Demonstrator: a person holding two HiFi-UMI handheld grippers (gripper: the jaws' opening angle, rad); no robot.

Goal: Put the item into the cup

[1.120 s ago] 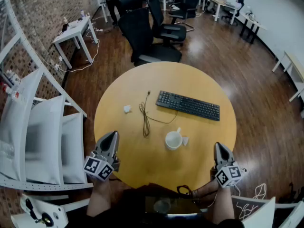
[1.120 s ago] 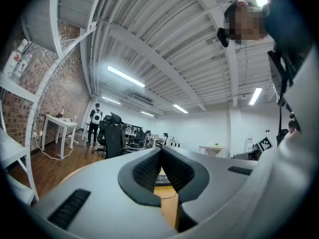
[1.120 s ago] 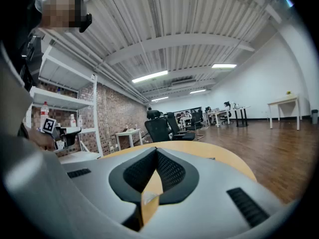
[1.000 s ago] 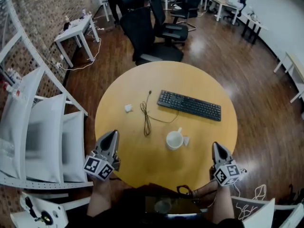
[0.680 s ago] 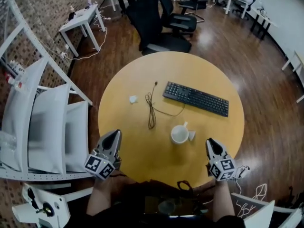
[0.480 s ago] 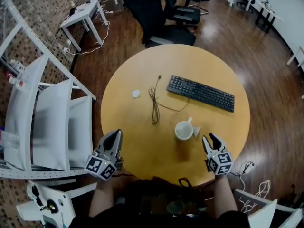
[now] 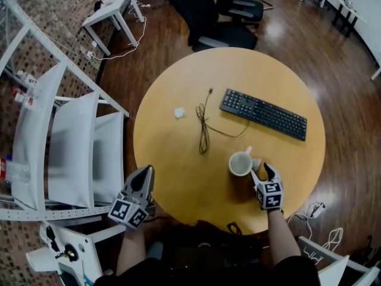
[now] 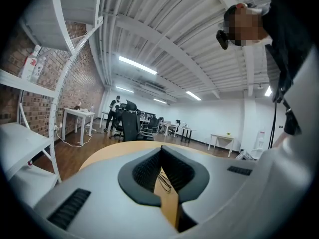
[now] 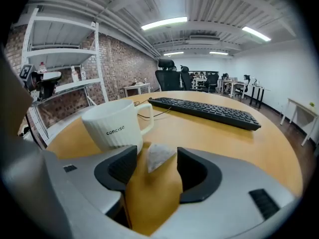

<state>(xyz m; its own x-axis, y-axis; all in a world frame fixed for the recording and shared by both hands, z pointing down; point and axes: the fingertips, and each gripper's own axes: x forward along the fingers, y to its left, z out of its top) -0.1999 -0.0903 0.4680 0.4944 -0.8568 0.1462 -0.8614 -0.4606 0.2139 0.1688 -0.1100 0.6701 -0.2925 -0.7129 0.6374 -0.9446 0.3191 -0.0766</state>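
Okay, your right gripper (image 7: 262, 170) is low over the table (image 7: 178, 177), just right of the white cup (image 7: 240, 164). Its jaws are opening wide with nothing gripped. In the right gripper view the item (image 9: 158, 156) (small pale pouch, probably a tea bag, can't confirm) lies on the wood between the jaw tips, and neither pad touches it. It sits just beside the cup (image 9: 113, 126) on the handle side and not in it, so you're only at the pick. Only the near corner of the pouch is inside the jaws, so ease forward until the pads flank its middle. Watch the left jaw, since it's right next to the cup wall and a nudge could slide the cup. Keep the tips low to the wood, because the pouch looks flat and soft and a high pinch would likely miss it. Close gently, lift straight up, carry it over the rim and let go low inside the cup. Your left gripper (image 7: 141, 180) is at the near left edge, well apart from the cup, jaws together and empty, so leave it parked. The keyboard (image 7: 264, 114) and cable (image 7: 203, 130) are farther back, out of your path.
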